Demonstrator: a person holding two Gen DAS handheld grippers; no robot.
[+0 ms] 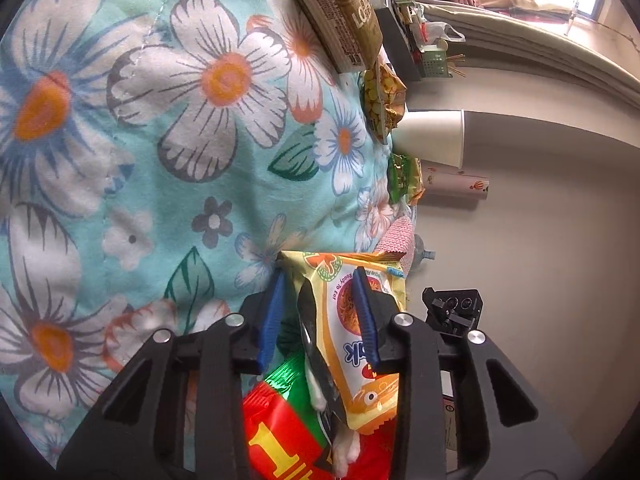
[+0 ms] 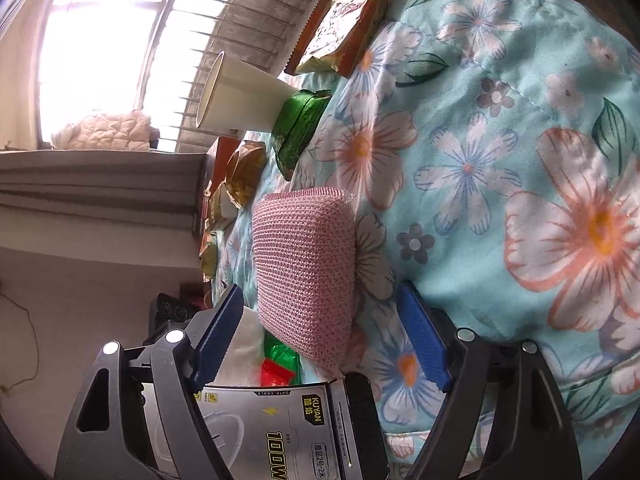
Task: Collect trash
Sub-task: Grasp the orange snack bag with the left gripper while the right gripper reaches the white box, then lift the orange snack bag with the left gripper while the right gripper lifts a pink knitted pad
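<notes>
While the left gripper (image 1: 320, 312) fingers clench a half-hidden yellow noodle packet (image 1: 360, 332), the right gripper (image 2: 320, 336) fingers straddle a pink sponge (image 2: 306, 272), released.

"KUYAN", "100W" on grey box (image 2: 280, 432); "Ready to Eat" on yellow packet (image 1: 360, 320)

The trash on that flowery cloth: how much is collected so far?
None looks put away yet. In hand: the left gripper has its jaws around a yellow noodle packet. Left: the white paper cup, brown packet, green wrapper still lie there.
</notes>
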